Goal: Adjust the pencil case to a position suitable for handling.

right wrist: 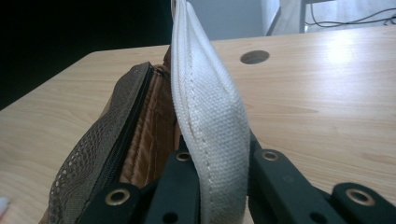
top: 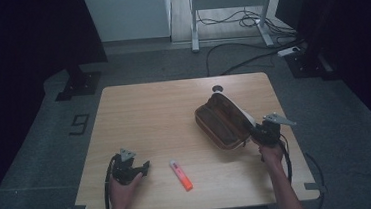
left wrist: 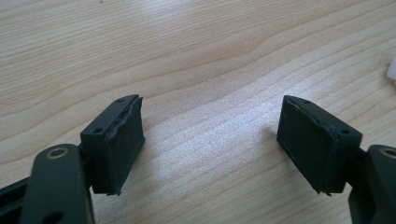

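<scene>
An open pouch (top: 222, 124) with a brown lining and a white canvas outside lies on the right half of the wooden table (top: 149, 112). My right gripper (top: 254, 134) is shut on its raised white flap (right wrist: 205, 121), at the pouch's near end; a mesh pocket with a zip (right wrist: 88, 158) lies to the flap's left. An orange and white marker (top: 181, 175) lies near the front edge. Left of it, my left gripper (top: 146, 168) rests low over the table, open, with bare wood between its pads (left wrist: 210, 140). A white tip (left wrist: 391, 70) shows at the far right of the left gripper view.
A round cable hole (top: 217, 88) sits at the table's far edge, just behind the pouch. Beyond the table are a grey floor with cables (top: 250, 59), a white desk frame (top: 228, 1) and dark stands on both sides.
</scene>
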`<state>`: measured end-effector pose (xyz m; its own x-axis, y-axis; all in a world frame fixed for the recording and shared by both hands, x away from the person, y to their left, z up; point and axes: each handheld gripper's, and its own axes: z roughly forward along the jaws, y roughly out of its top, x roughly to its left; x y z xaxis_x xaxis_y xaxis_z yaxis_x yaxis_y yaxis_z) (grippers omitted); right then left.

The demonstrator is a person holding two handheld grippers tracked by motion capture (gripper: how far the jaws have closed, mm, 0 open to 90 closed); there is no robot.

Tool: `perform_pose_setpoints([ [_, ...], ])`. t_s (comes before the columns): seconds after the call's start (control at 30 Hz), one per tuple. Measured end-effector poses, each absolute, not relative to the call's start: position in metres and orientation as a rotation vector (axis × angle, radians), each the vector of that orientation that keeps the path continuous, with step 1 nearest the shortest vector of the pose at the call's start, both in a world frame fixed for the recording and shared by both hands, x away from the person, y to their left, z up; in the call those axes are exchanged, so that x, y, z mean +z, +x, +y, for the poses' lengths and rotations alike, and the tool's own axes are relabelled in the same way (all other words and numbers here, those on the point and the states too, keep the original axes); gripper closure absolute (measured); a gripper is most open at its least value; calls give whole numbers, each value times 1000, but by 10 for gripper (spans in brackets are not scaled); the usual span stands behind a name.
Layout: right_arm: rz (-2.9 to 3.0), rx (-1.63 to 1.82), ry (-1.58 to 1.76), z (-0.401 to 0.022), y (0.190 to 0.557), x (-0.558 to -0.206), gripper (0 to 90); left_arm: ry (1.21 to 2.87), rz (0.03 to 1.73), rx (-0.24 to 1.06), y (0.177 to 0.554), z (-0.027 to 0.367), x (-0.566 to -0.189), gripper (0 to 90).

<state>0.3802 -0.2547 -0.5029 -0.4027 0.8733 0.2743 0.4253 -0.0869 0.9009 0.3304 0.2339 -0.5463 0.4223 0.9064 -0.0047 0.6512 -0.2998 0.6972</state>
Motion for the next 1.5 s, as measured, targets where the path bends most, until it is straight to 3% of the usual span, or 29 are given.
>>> perform_pose_setpoints([
  [1.5,1908,1620,1282,-218,371,-499,830,2055,1311,527,330,234,-546,226],
])
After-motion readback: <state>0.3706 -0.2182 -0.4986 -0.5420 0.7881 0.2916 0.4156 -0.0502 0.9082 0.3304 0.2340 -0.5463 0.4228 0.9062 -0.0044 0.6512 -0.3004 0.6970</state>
